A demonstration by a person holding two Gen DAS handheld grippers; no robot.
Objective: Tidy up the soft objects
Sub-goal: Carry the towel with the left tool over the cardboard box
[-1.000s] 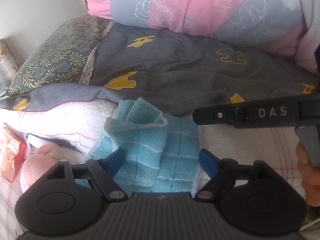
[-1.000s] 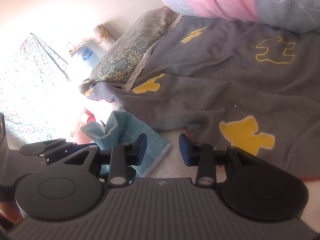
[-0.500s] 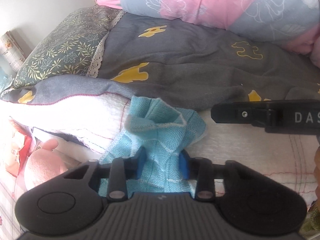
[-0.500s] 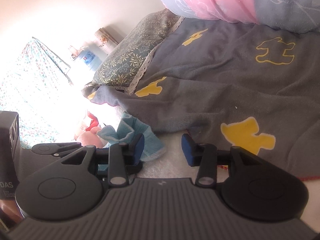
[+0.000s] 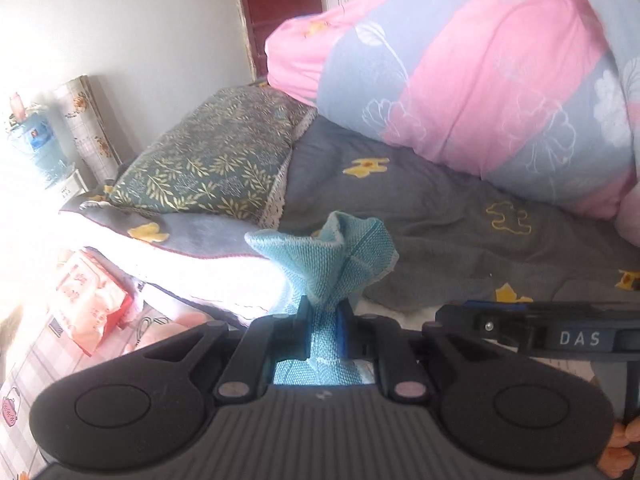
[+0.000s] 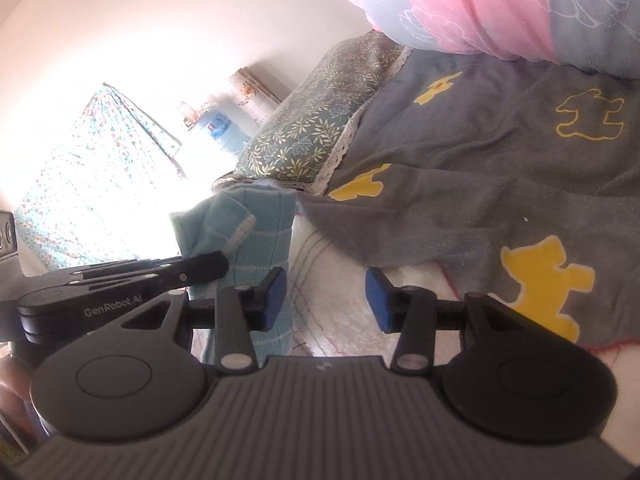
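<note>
the left gripper (image 5: 323,322) is pinched nearly closed on one blue towel (image 5: 340,256), whose bunched cloth fans out above the fingers and hangs below them, held up clear of the bed. the right gripper (image 6: 325,298) stands wide open with nothing between its blue pads (image 6: 276,292); the towel (image 6: 256,236) hangs just to its left, near but apart from the left pad. on the bed lie one grey blanket (image 5: 440,208) with yellow bear shapes, one leaf-patterned pillow (image 5: 216,164) and one pink and grey-blue quilt (image 5: 480,80) piled behind. one red and white packet (image 5: 88,296) sits lower left.
</note>
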